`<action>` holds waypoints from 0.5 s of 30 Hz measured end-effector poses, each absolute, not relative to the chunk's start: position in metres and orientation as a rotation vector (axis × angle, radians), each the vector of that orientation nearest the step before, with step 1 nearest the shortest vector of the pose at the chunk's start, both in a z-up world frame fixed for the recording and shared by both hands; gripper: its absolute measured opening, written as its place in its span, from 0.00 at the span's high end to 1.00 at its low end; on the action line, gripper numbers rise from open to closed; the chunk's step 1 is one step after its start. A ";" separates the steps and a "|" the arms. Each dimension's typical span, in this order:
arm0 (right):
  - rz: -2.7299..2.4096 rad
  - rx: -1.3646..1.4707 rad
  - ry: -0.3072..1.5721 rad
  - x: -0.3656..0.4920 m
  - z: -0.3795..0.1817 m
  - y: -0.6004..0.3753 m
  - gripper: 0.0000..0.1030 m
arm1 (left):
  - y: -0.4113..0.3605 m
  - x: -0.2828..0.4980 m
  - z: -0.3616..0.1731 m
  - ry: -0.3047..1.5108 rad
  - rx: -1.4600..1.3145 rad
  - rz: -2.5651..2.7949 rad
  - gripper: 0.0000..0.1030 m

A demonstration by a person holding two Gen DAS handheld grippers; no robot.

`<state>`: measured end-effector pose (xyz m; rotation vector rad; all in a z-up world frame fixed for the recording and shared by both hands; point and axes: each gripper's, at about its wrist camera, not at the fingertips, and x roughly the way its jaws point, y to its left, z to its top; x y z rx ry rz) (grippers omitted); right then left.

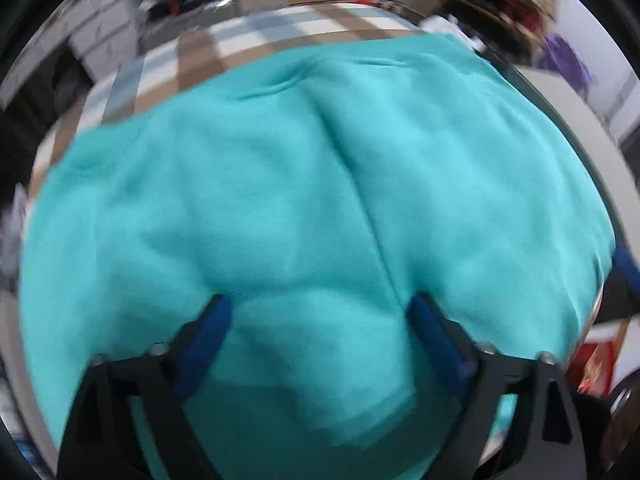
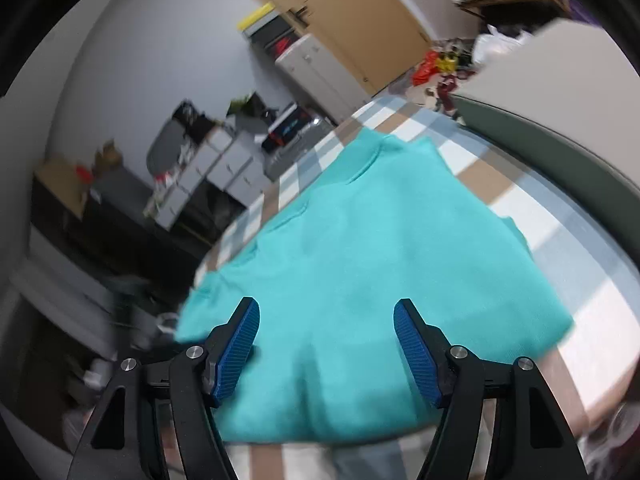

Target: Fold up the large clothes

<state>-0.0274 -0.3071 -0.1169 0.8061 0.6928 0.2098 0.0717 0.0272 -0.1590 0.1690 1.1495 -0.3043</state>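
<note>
The teal garment (image 1: pixel 304 184) lies spread on the desk (image 2: pixel 560 248), which wears a checked cloth of blue, tan and white; in the right wrist view it fills the middle and lower middle of the frame, and in the left wrist view it covers nearly everything below the upper edge. It looks like a thick, soft knit, a sweatshirt I'd guess, already doubled at least once: the outline is compact, a long crease runs down from upper middle toward lower right in the left wrist view, and a few shallow ridges sit near its far edge. Both views are smeared with motion, so finer seams can't be made out. The left gripper (image 1: pixel 320 312) hangs steeply over the cloth with its blue fingers (image 1: pixel 208 336) wide apart and nothing between them; whether the tips touch the fabric I cannot tell. The right gripper (image 2: pixel 326 312) looks across the near edge at a shallower angle, its fingers (image 2: pixel 240 340) also apart and empty. To my eye this is the pause between folds, both hands free. The next move calls for each gripper to pinch an edge or corner through all layers, then lift and carry it across evenly so the bulky knit doesn't slump or skew. Grey cabinets (image 2: pixel 216 168) and clutter stand at the upper left behind.
</note>
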 end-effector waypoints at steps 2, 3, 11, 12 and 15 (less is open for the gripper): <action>0.248 0.914 0.689 -0.042 -0.121 -0.321 0.29 | 0.022 0.070 -0.154 1.160 0.207 -0.289 0.09; 0.254 0.951 0.704 -0.046 -0.125 -0.324 0.25 | 0.019 0.068 -0.149 1.166 0.226 -0.275 0.10; 0.238 1.140 0.844 -0.054 -0.166 -0.362 0.21 | -0.028 0.044 -0.141 1.132 0.334 -0.375 0.11; 0.244 1.148 0.868 -0.047 -0.170 -0.361 0.21 | -0.031 0.047 -0.153 1.150 0.354 -0.355 0.09; 0.222 1.144 0.958 -0.023 -0.180 -0.356 0.21 | -0.020 0.055 -0.163 1.133 0.234 -0.356 0.04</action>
